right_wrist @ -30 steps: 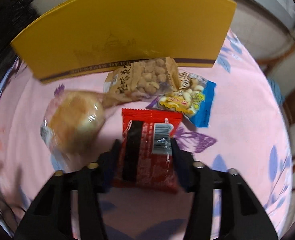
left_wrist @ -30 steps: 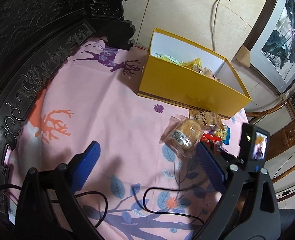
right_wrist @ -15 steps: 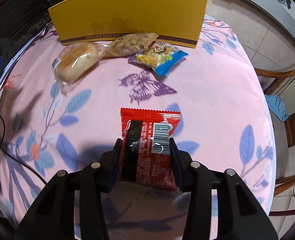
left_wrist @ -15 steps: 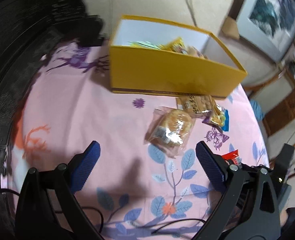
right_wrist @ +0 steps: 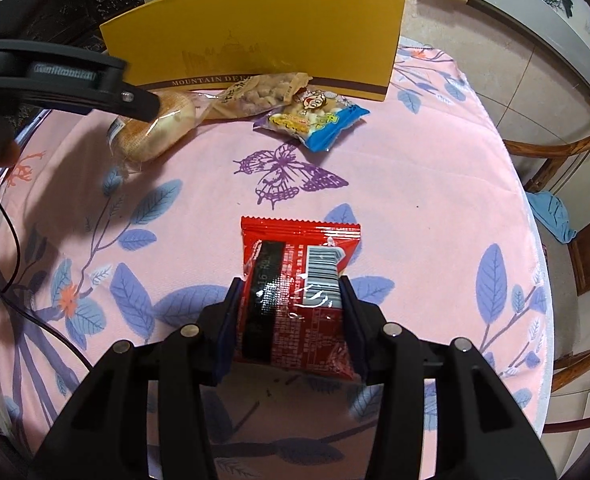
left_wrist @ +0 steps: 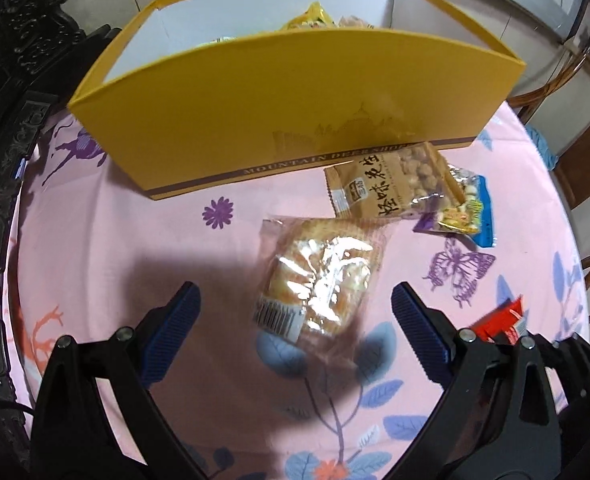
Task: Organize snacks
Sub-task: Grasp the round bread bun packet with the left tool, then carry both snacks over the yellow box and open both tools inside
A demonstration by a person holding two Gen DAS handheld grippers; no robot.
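The red packet (right_wrist: pixel 295 292) sits between the fingers of the right gripper (right_wrist: pixel 291 320), low over the pink tabletop (right_wrist: pixel 435 184). The jaws have just been opening a little, but the pads are pressed on both long sides of the packet, so it is clamped. It looks light and soft, a thin shiny foil bag with some air inside. Such a bag can slide out of smooth pads, and too hard a squeeze may break what is inside. The hold across the middle of the body seems sensible to me; the crimped end would be too thin and floppy.

The left gripper (left_wrist: pixel 295 320) has its blue pads wide apart, and nothing is between them. It hovers over the wrapped bun (left_wrist: pixel 319 280), which lies on the tabletop in clear crinkly plastic. I judge the bun light, spongy and easy to crush, and the wrapper slippery. The best place to take it is across the round middle, with gentle pressure.

Behind the bun lie a peanut bag (left_wrist: pixel 391 184) and a blue snack bag (left_wrist: pixel 467 216), touching each other. The peanut bag also touches the wall of the yellow box (left_wrist: pixel 295 100). The box already holds some snacks, only partly visible.
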